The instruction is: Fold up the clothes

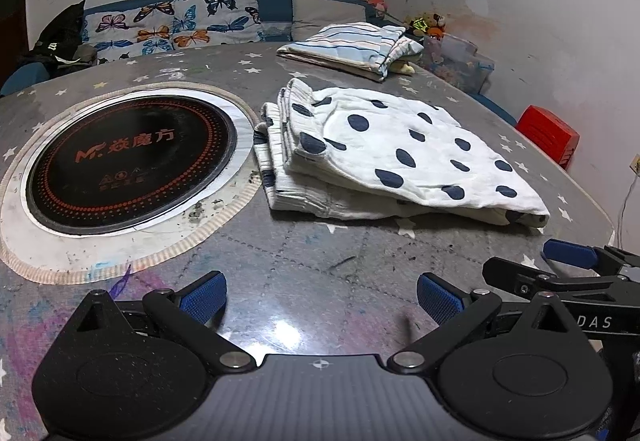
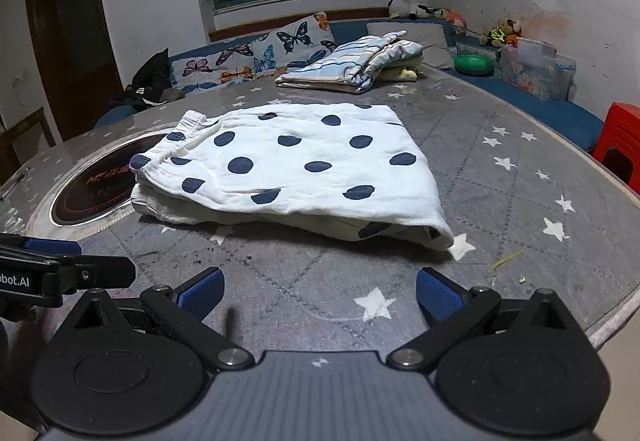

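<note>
White shorts with dark blue dots point(image 1: 396, 157) point(image 2: 300, 169) lie folded on the grey star-patterned table, elastic waistband toward the left. My left gripper point(image 1: 320, 297) is open, low over the table's near edge, well short of the shorts and holding nothing. My right gripper point(image 2: 320, 293) is open too, a short way in front of the shorts' near fold, empty. Each gripper's blue pads show at the side of the other's view. A folded striped garment point(image 1: 352, 45) point(image 2: 356, 63) rests at the table's far side.
A round black cooktop point(image 1: 132, 161) point(image 2: 96, 185) is set into the table point(image 1: 300, 261) left of the shorts. Behind are a blue sofa with a butterfly cushion point(image 1: 176, 21), a toy box point(image 2: 536, 69) and a red stool point(image 1: 550, 135) point(image 2: 620, 141) at right.
</note>
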{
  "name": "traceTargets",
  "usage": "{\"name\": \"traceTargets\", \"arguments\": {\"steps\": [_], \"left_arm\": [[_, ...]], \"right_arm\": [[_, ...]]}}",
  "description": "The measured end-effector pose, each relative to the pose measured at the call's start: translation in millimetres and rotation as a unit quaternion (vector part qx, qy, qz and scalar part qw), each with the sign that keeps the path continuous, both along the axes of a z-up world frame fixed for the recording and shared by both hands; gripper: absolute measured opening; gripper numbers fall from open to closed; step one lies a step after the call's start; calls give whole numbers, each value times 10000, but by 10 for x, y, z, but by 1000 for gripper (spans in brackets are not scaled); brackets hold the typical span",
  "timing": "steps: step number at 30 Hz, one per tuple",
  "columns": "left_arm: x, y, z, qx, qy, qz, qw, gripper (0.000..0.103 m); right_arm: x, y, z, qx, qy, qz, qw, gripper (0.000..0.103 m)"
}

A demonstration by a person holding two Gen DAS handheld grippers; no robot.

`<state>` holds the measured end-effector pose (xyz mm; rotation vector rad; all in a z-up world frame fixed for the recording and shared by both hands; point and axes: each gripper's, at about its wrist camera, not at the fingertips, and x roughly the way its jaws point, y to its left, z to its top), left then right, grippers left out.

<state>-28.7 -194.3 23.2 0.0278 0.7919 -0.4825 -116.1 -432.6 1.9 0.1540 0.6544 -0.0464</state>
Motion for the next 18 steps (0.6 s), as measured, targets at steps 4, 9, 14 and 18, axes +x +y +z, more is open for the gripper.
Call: {"name": "traceTargets", "arguments": {"steps": [4, 9, 14, 18], "left_arm": [[-18, -10, 8, 1, -8, -27, 10000, 103], [-24, -4, 19, -14, -13, -25, 10000, 103], [-25, -2, 24, -26, -8, -13, 10000, 103], [-26, -11, 16, -31, 15, -30, 10000, 103]], "right_arm": [[-4, 12, 13, -7, -10, 8, 10000, 103], [-6, 38, 12, -13, -5, 18, 10000, 103], [-2, 61, 10, -26, 10, 36, 10000, 103], [-3, 58, 4, -19, 17, 36, 10000, 103]]}}
